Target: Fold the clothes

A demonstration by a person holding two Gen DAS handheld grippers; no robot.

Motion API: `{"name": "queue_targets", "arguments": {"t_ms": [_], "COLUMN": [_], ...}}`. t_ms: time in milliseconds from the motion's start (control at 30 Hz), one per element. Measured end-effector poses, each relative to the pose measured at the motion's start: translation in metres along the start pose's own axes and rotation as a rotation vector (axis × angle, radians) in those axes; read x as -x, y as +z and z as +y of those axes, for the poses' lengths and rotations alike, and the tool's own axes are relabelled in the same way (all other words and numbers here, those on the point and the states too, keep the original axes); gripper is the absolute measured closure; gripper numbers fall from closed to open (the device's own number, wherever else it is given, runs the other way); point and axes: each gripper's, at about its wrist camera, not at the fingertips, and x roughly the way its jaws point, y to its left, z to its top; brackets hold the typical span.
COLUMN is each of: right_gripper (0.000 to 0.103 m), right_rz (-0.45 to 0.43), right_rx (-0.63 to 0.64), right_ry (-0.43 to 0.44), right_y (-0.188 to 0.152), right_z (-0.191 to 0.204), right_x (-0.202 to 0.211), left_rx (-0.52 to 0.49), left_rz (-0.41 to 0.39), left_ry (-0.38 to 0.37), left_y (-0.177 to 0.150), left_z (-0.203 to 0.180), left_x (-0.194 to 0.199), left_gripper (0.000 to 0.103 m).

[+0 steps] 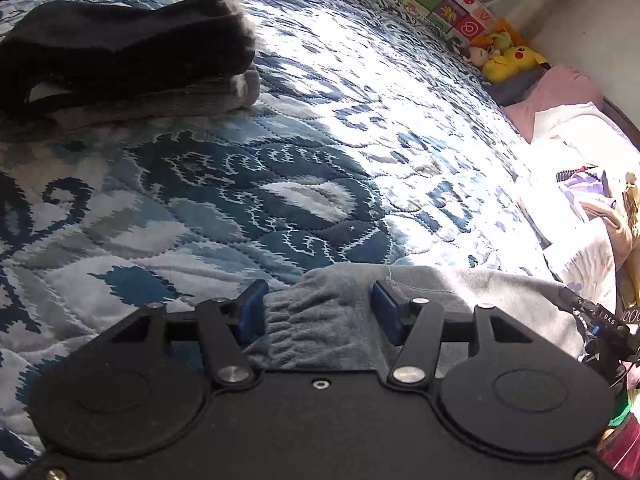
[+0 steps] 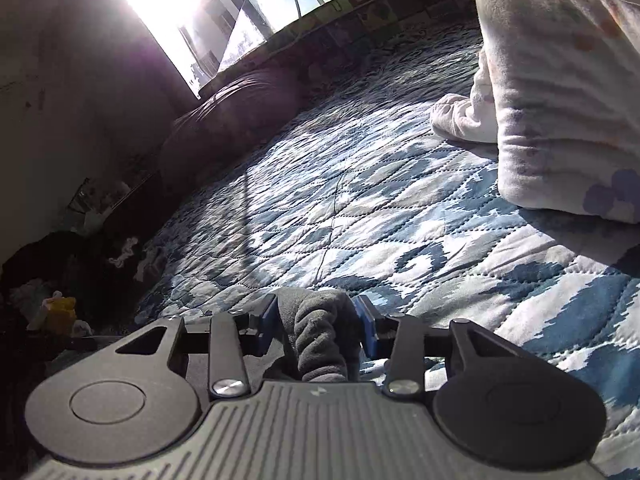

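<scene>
So far, done: folded dark clothes (image 1: 124,60) stacked at ten o'clock on the quilted bed (image 1: 280,184).
In hand: grey garment (image 1: 332,320), at six o'clock.
Left gripper (image 1: 320,308): jaws apart, straddling its ribbed cuff.
Right gripper (image 2: 316,320): jaws clamped on bunched grey cloth.
Left: judged folding this piece, then stacking.

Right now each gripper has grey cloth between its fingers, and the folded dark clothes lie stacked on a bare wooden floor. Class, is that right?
Not quite. The left gripper and right gripper do have grey cloth between their fingers, but the left wrist view shows the folded dark clothes stacked on a blue patterned quilt, not a wooden floor.
</scene>
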Motion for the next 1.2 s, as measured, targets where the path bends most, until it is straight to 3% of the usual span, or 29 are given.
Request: {"name": "queue_targets", "arguments": {"t_ms": [67,233,367,500,667,867,1000,1133,1200], "right_gripper": [0.074,0.076,0.076,0.076,0.076,0.075,0.074,0.069,0.063], "right_rz": [-0.017,-0.116,-0.192,-0.235,-0.202,-0.117,-0.013,0.137,0.156], "right_rx": [-0.002,0.038,0.081,0.211,0.408,0.624,0.72,0.796,0.775], "right_ry": [0.004,0.032,0.051,0.044,0.013,-0.002,0.022,0.064,0.092], "right_y": [-0.001,-0.004,-0.017,-0.032,-0.068,-0.1,-0.118,-0.135,-0.135], "right_z": [0.001,0.017,0.035,0.056,0.079,0.102,0.114,0.131,0.132], "right_x": [0.003,0.028,0.069,0.108,0.153,0.188,0.204,0.225,0.236], "left_rx": [-0.083,-0.232,-0.356,-0.445,-0.542,-0.652,-0.678,-0.681,-0.671], "left_rz": [-0.016,-0.2,-0.323,-0.375,-0.344,-0.229,-0.182,-0.107,-0.077], "left_ry": [0.035,0.036,0.039,0.048,0.055,0.095,0.09,0.021,-0.016], "left_y": [-0.002,-0.023,-0.053,-0.097,-0.164,-0.229,-0.25,-0.261,-0.264], "left_z": [-0.013,-0.047,-0.075,-0.089,-0.096,-0.096,-0.089,-0.085,-0.084], "left_x": [0.004,0.056,0.106,0.14,0.165,0.166,0.165,0.172,0.181], "left_gripper": [0.071,0.073,0.073,0.072,0.072,0.072,0.072,0.07,0.069]}}
